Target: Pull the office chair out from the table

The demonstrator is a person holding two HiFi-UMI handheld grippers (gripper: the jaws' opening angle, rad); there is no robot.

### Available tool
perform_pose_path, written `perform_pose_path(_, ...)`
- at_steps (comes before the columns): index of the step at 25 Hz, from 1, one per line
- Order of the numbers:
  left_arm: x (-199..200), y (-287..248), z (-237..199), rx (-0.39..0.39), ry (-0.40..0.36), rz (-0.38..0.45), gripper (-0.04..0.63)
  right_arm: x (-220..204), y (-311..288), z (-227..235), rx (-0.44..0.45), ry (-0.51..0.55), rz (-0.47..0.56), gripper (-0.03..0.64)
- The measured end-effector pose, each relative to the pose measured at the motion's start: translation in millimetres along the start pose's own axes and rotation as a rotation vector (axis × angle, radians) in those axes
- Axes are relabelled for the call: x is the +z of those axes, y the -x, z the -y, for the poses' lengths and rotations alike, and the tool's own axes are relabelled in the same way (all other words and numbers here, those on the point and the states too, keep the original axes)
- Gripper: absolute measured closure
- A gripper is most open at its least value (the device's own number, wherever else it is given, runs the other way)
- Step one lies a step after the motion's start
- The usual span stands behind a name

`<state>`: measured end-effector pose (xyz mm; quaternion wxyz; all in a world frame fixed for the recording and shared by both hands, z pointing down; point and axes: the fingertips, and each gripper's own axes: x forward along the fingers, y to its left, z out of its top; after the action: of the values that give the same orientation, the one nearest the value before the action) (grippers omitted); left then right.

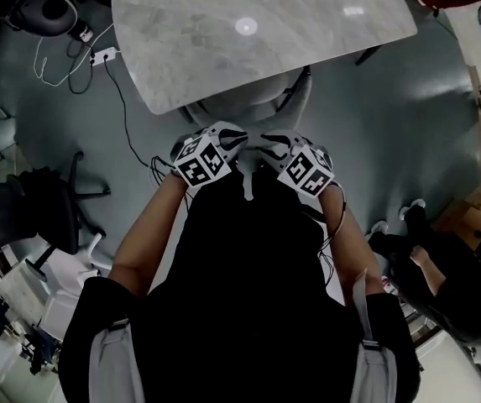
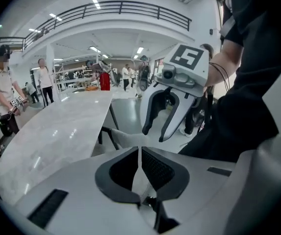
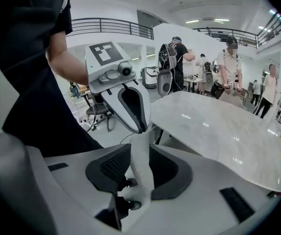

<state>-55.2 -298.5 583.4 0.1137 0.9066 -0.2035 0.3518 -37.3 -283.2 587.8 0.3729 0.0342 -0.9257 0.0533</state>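
The office chair should be pinched tight by its top edge and pulled straight back, away from the table. It is white and smooth, tucked under the table just ahead of both grippers. Its edge is seen between the half-open jaws of the right gripper. The left gripper is closed tight.

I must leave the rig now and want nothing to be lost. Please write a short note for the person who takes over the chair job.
Left gripper: fingers shut, nothing held.
Right gripper: fingers apart, a white top part of the chair in the gap, not clearly gripped.
Chair: tucked under the table, both grippers at its back.
Done: grippers brought to the chair; nothing pulled yet.
Left: grip the back, pull the chair out.
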Motion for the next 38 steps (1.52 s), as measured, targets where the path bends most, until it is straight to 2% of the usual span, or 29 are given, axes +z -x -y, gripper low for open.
perform_pose_path(7,-23.5,-24.5,12.4,-0.056,-0.045,-0.125,0.505,-30.1,-22.6,0.0,0.036,0.041,-0.105,0.491)
perform_pose_path(11,-38.5,-38.9,20.6,-0.083,-0.093,-0.204,0.464,-46.3,-33.7,-4.7,0.065,0.114,-0.178,0.478)
perform_pose_path(18,-53.9,-55.9,29.8,-0.084,-0.184,-0.315,0.420,-65.7,-47.2,-2.7,0.067,0.195,-0.253,0.426)
perform_pose_path(22,-62.2,-66.5,24.5,-0.049,-0.220,-0.369,0.411,-78.9,-53.2,-0.7,0.063,0.241,-0.295,0.425)
perform_pose_path(25,-72.6,-71.4,25.9,-0.057,-0.238,-0.409,0.410,-83.3,-57.1,-0.2,0.058,0.249,-0.320,0.425)
perform_pose_path(32,-84.9,-75.0,25.1,-0.035,-0.243,-0.450,0.410,-82.7,-65.1,-7.3,0.076,0.309,-0.360,0.425)
perform_pose_path(38,-87.1,-81.5,23.6,-0.042,-0.247,-0.468,0.411,-91.3,-71.0,-3.6,0.090,0.311,-0.395,0.425)
